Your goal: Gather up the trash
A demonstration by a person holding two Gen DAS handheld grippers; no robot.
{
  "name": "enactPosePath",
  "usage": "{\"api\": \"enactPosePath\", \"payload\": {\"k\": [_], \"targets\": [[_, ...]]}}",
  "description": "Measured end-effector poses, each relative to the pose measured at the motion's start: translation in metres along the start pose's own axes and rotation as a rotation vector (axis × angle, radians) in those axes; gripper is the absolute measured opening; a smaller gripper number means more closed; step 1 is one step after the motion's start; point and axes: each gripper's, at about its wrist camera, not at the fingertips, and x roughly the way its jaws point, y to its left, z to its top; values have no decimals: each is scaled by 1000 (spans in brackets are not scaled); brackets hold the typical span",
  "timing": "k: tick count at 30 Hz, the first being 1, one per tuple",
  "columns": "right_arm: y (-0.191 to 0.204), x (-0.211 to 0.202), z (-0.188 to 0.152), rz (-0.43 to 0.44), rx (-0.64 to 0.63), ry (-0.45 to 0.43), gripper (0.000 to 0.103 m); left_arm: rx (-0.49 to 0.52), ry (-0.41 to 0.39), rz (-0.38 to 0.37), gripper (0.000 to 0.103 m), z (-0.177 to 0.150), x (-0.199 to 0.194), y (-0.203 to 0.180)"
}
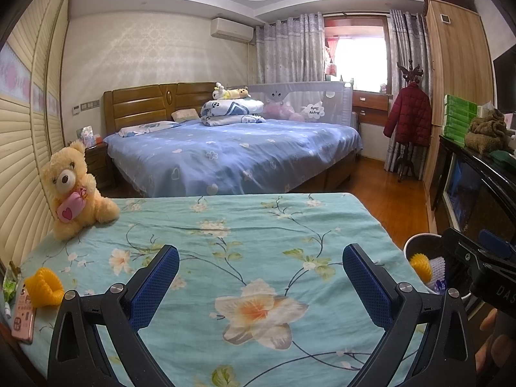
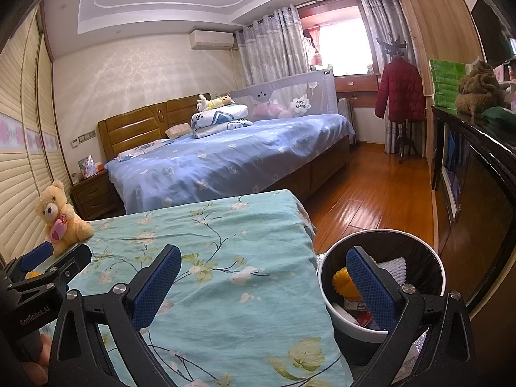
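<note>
Hovering tools (image 1: pixel 260 287) (image 2: pixel 263 288) (both agape), ribbed foam net (image 1: pixel 43 285)

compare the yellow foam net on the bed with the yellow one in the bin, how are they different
The yellow foam net on the bed lies out on the floral sheet beside a pink phone; the yellow net in the bin sits inside the white trash bin with other scraps. The bed one shows whole, its open mouth visible; the binned one is partly hidden by a gripper finger. Both are yellow mesh foam.
</note>
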Motion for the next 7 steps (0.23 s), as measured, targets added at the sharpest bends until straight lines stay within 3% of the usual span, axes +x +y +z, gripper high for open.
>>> {"api": "enactPosePath", "payload": {"k": [7], "targets": [[-2,10,-2,8,17,40,103,-5,22,0,102,-3,7,3]]}}
